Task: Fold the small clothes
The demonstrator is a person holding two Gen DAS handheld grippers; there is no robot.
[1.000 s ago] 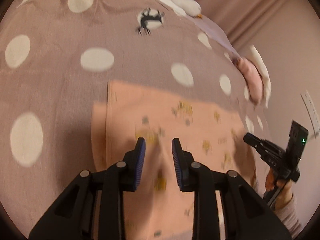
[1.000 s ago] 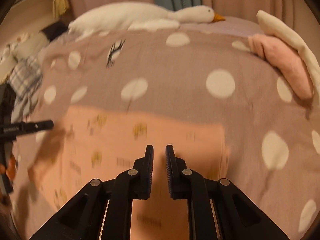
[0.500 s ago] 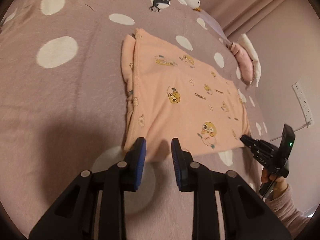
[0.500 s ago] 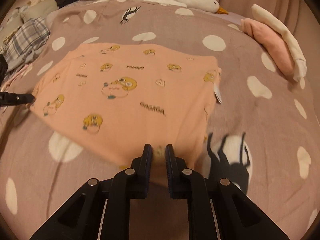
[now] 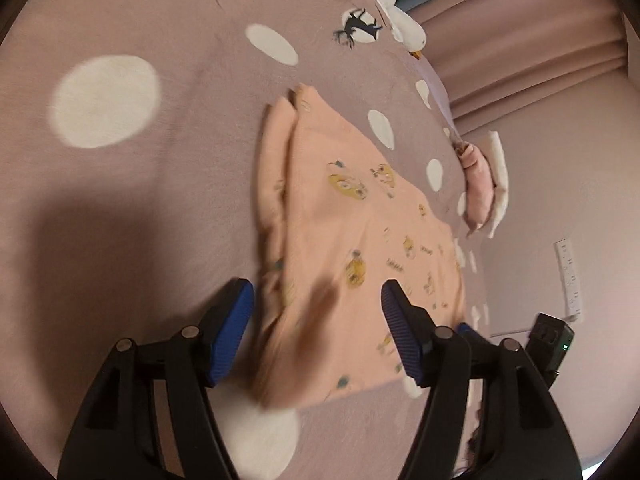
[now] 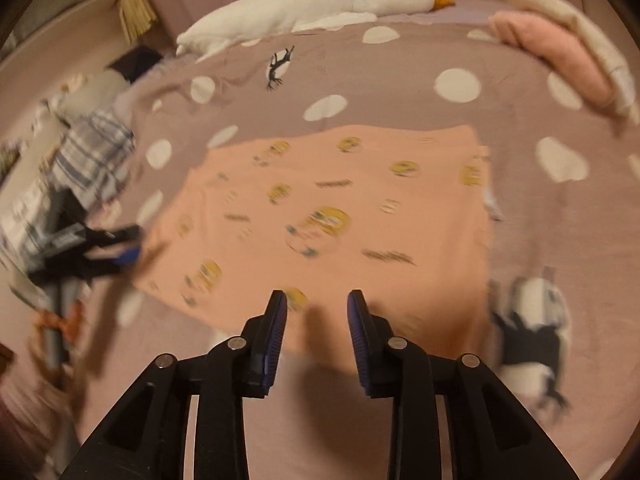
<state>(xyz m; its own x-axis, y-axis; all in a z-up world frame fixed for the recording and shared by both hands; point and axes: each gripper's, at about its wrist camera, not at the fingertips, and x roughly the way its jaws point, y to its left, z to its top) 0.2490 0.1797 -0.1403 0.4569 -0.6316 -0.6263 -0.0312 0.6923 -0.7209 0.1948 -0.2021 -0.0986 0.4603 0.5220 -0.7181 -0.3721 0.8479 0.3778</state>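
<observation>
Here the peach garment lies flat on the dotted bed cover, already doubled over. The left gripper and right gripper have just been opening; both pairs of fingers stand spread above its near edge, pinching nothing, likely positioned to start the next fold.

Left wrist: looks down along its fingers, close over the peach garment.
Right wrist: looks down from the garment's near edge towards the goose plush.
Shared: garment, dotted bedspread, goose.
</observation>
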